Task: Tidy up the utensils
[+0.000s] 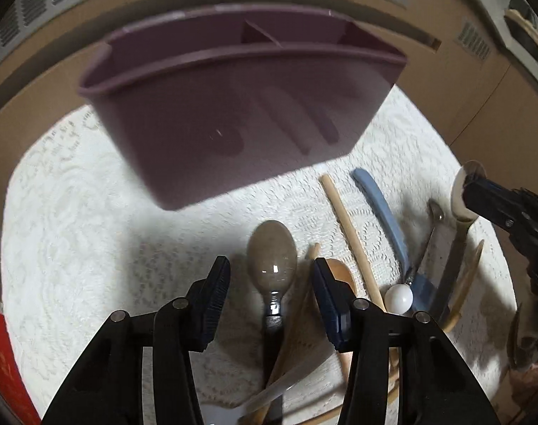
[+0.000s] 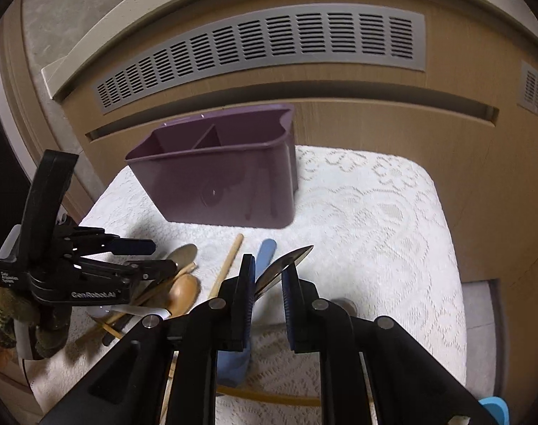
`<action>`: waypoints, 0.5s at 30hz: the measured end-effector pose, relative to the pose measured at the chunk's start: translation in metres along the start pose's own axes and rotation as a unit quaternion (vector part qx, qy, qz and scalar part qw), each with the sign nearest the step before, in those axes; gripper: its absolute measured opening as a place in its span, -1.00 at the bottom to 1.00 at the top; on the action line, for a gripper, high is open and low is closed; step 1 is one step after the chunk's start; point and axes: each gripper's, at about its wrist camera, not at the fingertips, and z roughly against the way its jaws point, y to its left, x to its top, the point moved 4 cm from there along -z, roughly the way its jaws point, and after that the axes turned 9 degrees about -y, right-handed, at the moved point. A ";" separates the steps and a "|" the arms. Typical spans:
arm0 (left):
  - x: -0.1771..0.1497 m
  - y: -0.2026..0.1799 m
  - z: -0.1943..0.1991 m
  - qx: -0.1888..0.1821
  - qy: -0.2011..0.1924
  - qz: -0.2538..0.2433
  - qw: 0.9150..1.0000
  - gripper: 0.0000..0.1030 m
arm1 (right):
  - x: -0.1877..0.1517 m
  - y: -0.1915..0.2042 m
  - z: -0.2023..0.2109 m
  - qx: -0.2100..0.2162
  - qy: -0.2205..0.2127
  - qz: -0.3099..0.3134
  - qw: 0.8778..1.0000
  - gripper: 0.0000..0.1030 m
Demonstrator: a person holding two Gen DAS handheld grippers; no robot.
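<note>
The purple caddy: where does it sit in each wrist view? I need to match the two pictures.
Left wrist view: the purple caddy fills the upper centre, standing on the white lace cloth beyond the pile of utensils.
Right wrist view: the purple caddy is smaller, left of centre in the middle.
Shared landmark: the blue handle lying just in front of the caddy.

dim, soft blur, fisheye warp, dark corners
</note>
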 end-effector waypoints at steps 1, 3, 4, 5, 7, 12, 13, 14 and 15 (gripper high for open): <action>0.002 0.001 -0.005 0.003 0.007 0.005 1.000 -0.05 | -0.001 -0.001 0.001 -0.002 0.000 -0.001 1.000 -0.71; 0.006 0.003 -0.010 0.012 0.007 0.006 1.000 -0.06 | 0.000 0.000 0.003 -0.001 0.000 -0.001 1.000 -0.71; 0.009 0.003 -0.011 0.015 0.007 0.007 1.000 -0.07 | 0.000 0.001 0.005 -0.001 -0.002 0.000 1.000 -0.71; 0.011 0.003 -0.013 0.019 0.005 0.006 1.000 -0.13 | 0.001 0.003 0.008 -0.002 -0.003 0.003 1.000 -0.71; 0.014 0.002 -0.015 0.039 -0.003 -0.006 0.999 -0.36 | 0.003 0.007 0.014 -0.004 -0.008 0.009 1.000 -0.71; 0.006 -0.004 0.003 0.042 -0.044 -0.008 0.998 -0.36 | 0.008 0.016 0.034 -0.012 -0.023 0.024 0.999 -0.75; 0.002 -0.004 0.010 0.039 -0.054 -0.006 0.998 -0.36 | 0.009 0.018 0.039 -0.014 -0.026 0.030 0.999 -0.75; -0.001 -0.006 0.022 0.034 -0.072 -0.004 0.997 -0.36 | 0.009 0.020 0.043 -0.017 -0.029 0.035 0.999 -0.75; -0.005 -0.006 0.034 0.032 -0.087 -0.004 0.996 -0.36 | 0.010 0.022 0.047 -0.020 -0.032 0.040 0.998 -0.75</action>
